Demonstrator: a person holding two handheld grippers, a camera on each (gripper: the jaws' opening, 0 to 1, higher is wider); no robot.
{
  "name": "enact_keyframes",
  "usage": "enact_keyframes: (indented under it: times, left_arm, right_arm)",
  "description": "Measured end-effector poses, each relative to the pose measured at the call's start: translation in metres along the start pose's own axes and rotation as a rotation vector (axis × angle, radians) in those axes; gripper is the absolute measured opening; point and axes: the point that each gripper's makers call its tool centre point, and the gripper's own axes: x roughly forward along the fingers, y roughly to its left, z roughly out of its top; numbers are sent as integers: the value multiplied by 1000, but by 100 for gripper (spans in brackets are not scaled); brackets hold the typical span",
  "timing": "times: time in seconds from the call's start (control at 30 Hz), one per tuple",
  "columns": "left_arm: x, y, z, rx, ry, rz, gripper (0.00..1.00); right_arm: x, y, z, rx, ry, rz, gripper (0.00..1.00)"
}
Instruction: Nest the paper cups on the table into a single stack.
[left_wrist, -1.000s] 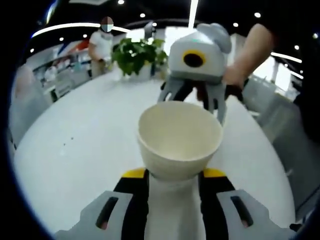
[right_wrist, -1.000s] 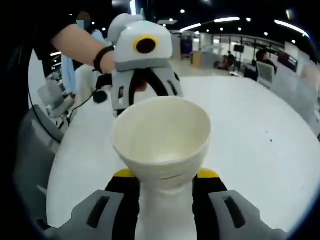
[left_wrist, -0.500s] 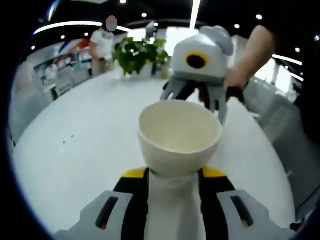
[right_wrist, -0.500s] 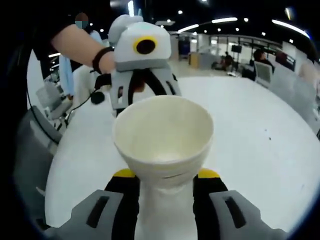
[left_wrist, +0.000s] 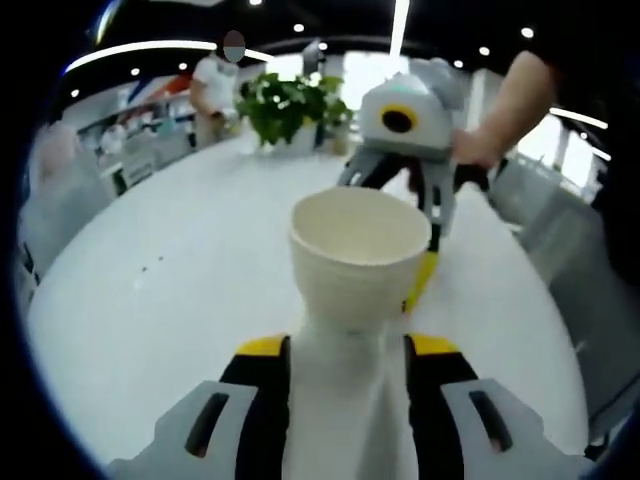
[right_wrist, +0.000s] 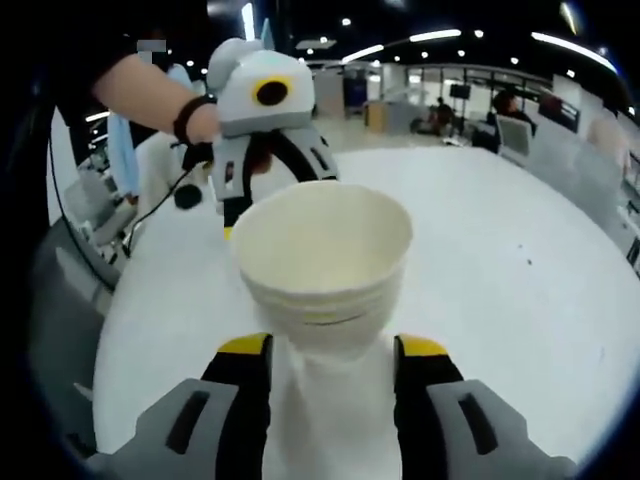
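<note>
A cream paper cup (left_wrist: 358, 262) sits between the jaws of my left gripper (left_wrist: 345, 350), which is shut on its lower part, the cup's mouth turned away from the camera. Behind it a hand holds the right gripper, and one of that gripper's yellow-tipped fingers (left_wrist: 424, 272) shows past the cup's rim. In the right gripper view my right gripper (right_wrist: 332, 348) is shut on a short stack of nested cups (right_wrist: 322, 265), with extra rims showing below the top one. The left gripper's grey housing (right_wrist: 262, 100) faces it from just behind.
Everything happens over a wide white round table (left_wrist: 150, 300) (right_wrist: 520, 290). A potted plant (left_wrist: 285, 105) stands at its far edge, with a person (left_wrist: 215, 90) behind it. Grey chairs (right_wrist: 65, 270) line the table's edge, and people (right_wrist: 505, 110) sit far off.
Both cups now show more of their side walls and look smaller and more upright. The opposite gripper has shrunk in each view, so the two grippers have drawn a little apart.
</note>
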Motion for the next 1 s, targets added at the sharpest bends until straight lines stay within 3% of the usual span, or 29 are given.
enact_keyframes:
  times: [0.43,0.7,0.9,1.0]
  left_arm:
    - [-30,-14,8,-22,-9,65,58]
    - [-63,-43,16,-35,-18,127,67]
    - [-89,-59,24,-64,-35,217,76]
    - [-101,-70,26,-80,-48,254,79]
  right_arm:
    - [-32,11,12,18,-29,-65,62]
    - [-65,31,18,31,-56,-100,71]
    - [-97,50,27,33,-102,-132,76]
    - [-107,59,23,44,-90,-144,81]
